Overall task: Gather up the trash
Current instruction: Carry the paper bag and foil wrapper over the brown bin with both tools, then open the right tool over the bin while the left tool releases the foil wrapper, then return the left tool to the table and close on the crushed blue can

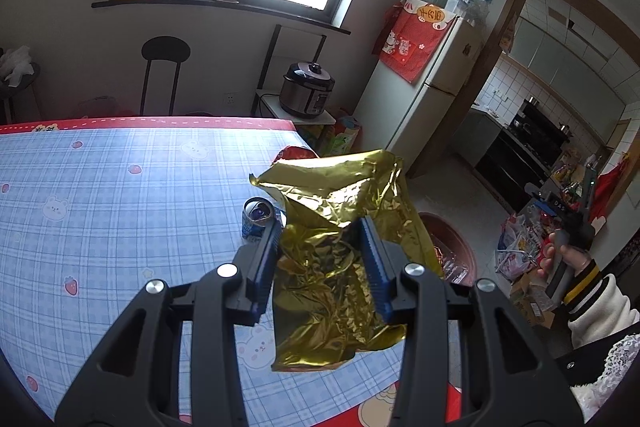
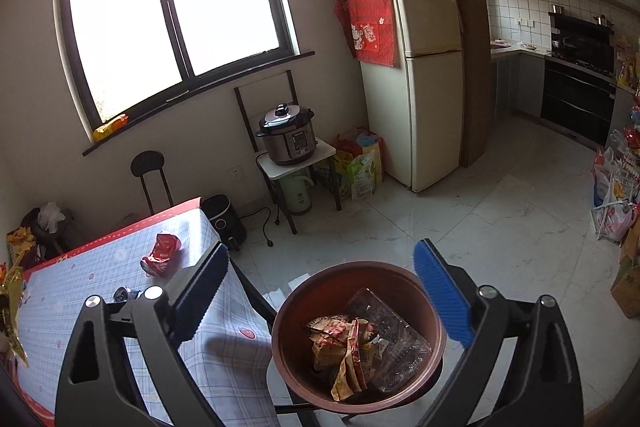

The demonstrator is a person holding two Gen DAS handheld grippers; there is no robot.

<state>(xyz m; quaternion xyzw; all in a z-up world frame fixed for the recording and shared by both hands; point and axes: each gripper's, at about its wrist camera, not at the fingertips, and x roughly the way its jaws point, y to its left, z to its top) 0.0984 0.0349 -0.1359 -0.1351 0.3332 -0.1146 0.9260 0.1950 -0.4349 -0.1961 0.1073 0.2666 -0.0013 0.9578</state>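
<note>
Our left tool [image 1: 320,247] pinches a crumpled gold foil wrapper [image 1: 340,259] above the plaid desk [image 1: 120,207], near its 3 o'clock edge. Our right tool [image 2: 320,287] stands wide and empty over the brown trash bin [image 2: 288,315], which already holds snack wrappers [image 2: 344,347] and clear plastic. In the left view the bin [image 1: 460,247] sits on the floor at about 3 o'clock, beyond the wrapper. To do this well, we should carry the wrapper fully over the rim before letting go, since light foil may drift. A blue can [image 1: 258,217] and a crushed red can [image 2: 162,253] remain on the desk.
</note>
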